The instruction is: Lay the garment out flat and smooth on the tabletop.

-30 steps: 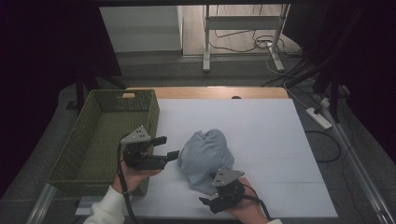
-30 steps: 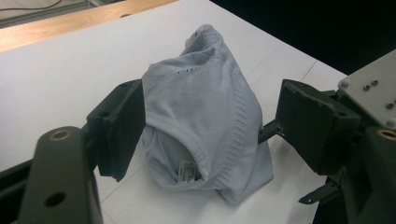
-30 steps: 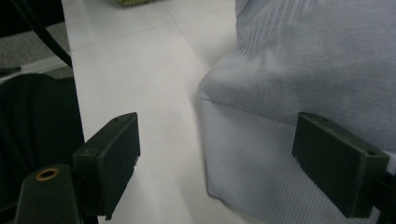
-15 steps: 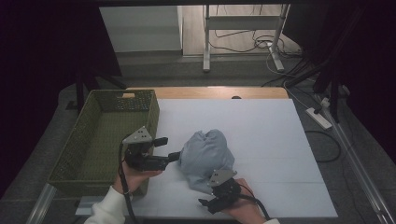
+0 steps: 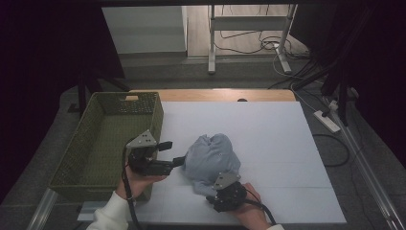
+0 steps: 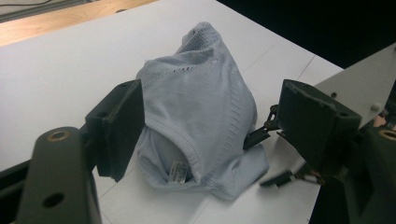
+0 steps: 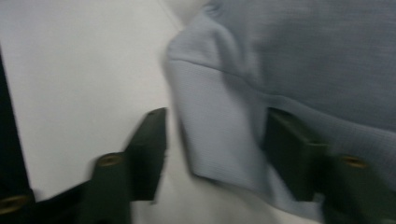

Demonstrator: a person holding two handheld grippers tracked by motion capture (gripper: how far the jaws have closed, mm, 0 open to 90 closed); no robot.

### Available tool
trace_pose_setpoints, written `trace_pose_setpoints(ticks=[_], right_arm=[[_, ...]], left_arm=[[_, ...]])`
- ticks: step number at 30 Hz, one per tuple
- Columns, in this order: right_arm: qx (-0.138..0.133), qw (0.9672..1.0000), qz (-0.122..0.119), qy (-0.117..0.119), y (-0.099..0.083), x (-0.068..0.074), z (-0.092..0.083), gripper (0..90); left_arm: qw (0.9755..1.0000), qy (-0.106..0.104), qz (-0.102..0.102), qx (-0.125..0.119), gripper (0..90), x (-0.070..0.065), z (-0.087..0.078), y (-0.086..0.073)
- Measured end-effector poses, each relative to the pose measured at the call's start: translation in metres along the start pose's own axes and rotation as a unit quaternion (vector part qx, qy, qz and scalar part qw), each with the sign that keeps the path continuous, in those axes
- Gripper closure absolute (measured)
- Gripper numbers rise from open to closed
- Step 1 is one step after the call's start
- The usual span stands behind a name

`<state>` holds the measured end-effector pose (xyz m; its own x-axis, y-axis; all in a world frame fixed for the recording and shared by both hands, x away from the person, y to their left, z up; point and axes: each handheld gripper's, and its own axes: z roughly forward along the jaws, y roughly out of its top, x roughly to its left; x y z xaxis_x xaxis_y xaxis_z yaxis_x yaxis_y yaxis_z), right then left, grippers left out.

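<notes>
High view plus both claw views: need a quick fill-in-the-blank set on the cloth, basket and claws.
1. The crumpled cloth is light ____ in colour.
2. The green woven basket stands at the table's ____ side in the high view.
3. A hem of the cloth lies between the jaws of the ____ claw.
4. The left claw has the ____ between its open jaws.

Missing words: blue; left; right; cloth

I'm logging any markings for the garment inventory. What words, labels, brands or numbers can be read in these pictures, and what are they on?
No text can be read.
Small white tag inside the opening of the light blue garment, left gripper view: it bears print, too small and blurred to read.
Green woven basket, white table, left gripper and right gripper: no lettering to be seen.
</notes>
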<state>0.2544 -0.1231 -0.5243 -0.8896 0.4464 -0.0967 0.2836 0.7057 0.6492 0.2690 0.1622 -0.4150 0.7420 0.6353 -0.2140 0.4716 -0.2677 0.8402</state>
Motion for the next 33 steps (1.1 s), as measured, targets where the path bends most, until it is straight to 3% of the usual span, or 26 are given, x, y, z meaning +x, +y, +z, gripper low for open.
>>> trace_pose_setpoints(ticks=[7,12,18,20,23,30,33], right_arm=[[0.004,0.9999,-0.007,-0.010,-0.001,-0.006,-0.007,80.4],[-0.004,0.9998,-0.017,-0.003,0.002,-0.005,-0.013,85.1],[-0.042,0.9989,-0.020,-0.002,0.007,-0.002,-0.033,85.4],[-0.067,0.9976,-0.012,-0.016,0.004,-0.007,-0.055,85.5],[-0.078,0.9962,0.010,-0.039,-0.009,-0.019,-0.078,85.5],[-0.063,0.9915,0.079,-0.082,-0.055,-0.057,-0.111,85.5],[-0.047,0.9898,0.088,-0.102,-0.068,-0.067,-0.117,85.4]], left_arm=[[1.0000,-0.001,0.002,0.003,24.3,-0.001,0.001,0.000],[1.0000,0.000,0.003,0.004,24.3,-0.001,0.001,0.000],[1.0000,0.000,0.004,0.003,24.3,-0.002,0.000,0.000],[1.0000,-0.001,0.003,0.002,24.3,-0.002,0.000,0.000],[1.0000,-0.002,0.005,0.004,24.3,-0.004,0.002,0.000],[1.0000,-0.003,0.006,0.006,24.3,-0.006,0.003,0.001],[0.9999,-0.003,0.007,0.007,24.3,-0.006,0.003,0.001]])
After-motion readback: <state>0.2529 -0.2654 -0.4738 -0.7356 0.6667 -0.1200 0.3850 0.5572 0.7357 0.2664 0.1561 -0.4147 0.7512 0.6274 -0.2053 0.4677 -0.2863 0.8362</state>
